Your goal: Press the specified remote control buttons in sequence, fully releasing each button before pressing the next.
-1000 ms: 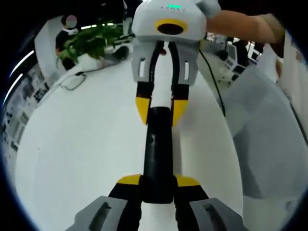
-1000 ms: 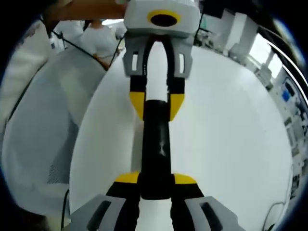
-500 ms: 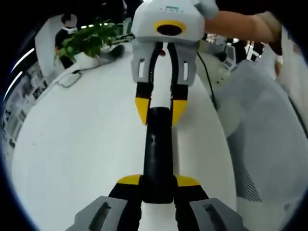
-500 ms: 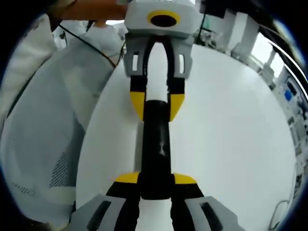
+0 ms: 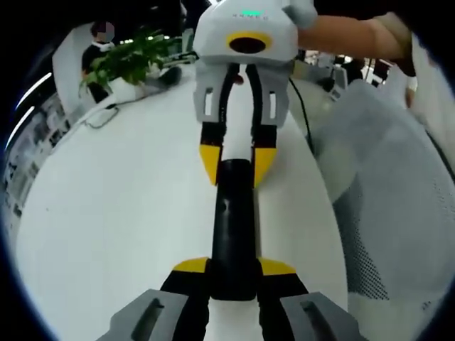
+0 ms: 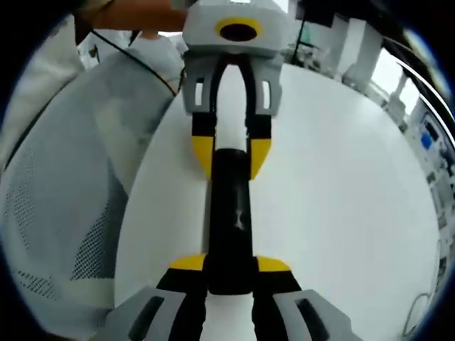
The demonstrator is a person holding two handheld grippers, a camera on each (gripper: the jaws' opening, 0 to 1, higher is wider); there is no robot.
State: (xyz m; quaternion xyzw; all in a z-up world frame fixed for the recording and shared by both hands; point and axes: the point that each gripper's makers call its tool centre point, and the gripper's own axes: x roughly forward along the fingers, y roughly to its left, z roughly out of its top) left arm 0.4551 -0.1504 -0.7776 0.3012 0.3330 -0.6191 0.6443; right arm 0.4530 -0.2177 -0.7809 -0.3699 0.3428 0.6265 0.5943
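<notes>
A long black remote control (image 5: 233, 220) hangs above the white table (image 5: 114, 213), held at both ends. In the left gripper view my left gripper (image 5: 233, 267) is shut on its near end, yellow-tipped jaws on either side. The right gripper (image 5: 233, 162) reaches in from the top and is shut on the far end. The right gripper view mirrors this: my right gripper (image 6: 229, 264) clamps the near end of the remote control (image 6: 229, 206), and the left gripper (image 6: 229, 153) clamps the far end. No buttons can be made out on the remote's visible face.
A potted green plant (image 5: 128, 62) and a dark cable (image 5: 106, 117) lie at the table's far edge. The person's white mesh clothing (image 5: 398, 213) borders the table, also seen as clothing (image 6: 64, 199) on the left. A bare forearm (image 5: 348, 35) holds the right gripper.
Both grippers keep the same hold on the remote. The background has slid a little, so both hands moved together; the white clothing now takes up more of each view.
</notes>
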